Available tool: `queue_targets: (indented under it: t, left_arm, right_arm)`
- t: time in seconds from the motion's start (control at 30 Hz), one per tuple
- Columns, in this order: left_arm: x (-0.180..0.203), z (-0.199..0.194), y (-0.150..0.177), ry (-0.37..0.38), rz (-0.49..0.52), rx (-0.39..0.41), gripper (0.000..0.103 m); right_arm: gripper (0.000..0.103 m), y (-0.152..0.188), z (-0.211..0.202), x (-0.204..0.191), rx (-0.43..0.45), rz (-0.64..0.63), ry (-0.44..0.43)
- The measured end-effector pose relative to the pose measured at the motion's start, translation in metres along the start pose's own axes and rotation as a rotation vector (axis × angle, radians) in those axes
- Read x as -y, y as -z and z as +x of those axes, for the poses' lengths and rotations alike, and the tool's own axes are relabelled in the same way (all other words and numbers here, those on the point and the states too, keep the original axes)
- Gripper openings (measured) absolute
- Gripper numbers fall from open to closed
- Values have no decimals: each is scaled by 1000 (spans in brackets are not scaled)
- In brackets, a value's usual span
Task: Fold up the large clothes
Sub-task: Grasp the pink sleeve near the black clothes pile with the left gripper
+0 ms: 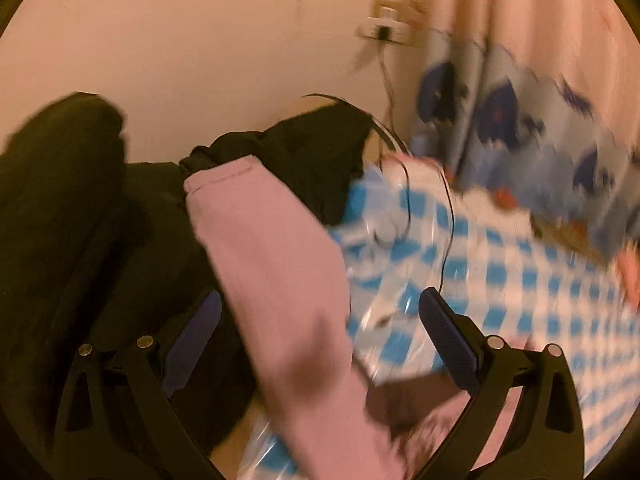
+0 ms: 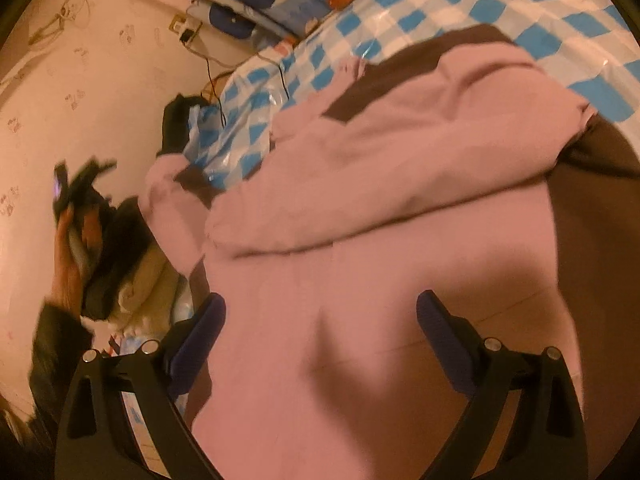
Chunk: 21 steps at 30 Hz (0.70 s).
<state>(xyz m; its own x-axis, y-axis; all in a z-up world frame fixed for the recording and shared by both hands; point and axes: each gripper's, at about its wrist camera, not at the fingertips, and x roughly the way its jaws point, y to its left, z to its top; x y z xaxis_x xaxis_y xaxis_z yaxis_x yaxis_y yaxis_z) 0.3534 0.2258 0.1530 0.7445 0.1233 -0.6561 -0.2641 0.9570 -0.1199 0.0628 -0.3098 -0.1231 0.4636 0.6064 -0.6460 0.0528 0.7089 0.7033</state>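
Note:
A large pink garment with brown panels (image 2: 400, 184) lies crumpled on a blue-and-white checked plastic sheet (image 2: 400, 4). My right gripper (image 2: 320, 344) hovers open just above its broad pink part, nothing between the fingers. In the left wrist view a pink sleeve (image 1: 276, 264) runs between the fingers of my left gripper (image 1: 320, 340), which stands open with the sleeve loose in the gap. The same gripper shows small at the left of the right wrist view (image 2: 76, 184), held by a hand (image 2: 68, 256). The left view is blurred.
A dark garment pile (image 1: 80, 220) lies left of the sleeve. Thin black cables (image 1: 448, 240) cross the checked sheet (image 1: 540, 292) from a wall socket (image 1: 384, 24). A blue patterned curtain or pillow (image 1: 520, 128) stands at the back by the wall (image 1: 160, 40).

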Motion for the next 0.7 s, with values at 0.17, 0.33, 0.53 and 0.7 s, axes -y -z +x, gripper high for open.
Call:
queue_targets:
  t: [0.17,0.33,0.53,0.7]
  left_arm:
    - [-57,52,-41,-5,-165,21,95]
    - [-106,99,-38,-49,-200,-17,95]
    - [-128,123,-30,19,-198,-43,95]
    - [-105,131,-23,211,-129,-96,95]
  right_arm:
    - [92,4,5,5,-23,-19,15]
    - [92,4,11,10,-29,-30,35]
    - [92,7,18,7,-31,-75,70]
    - [92,7,16,9,-26,-69,61]
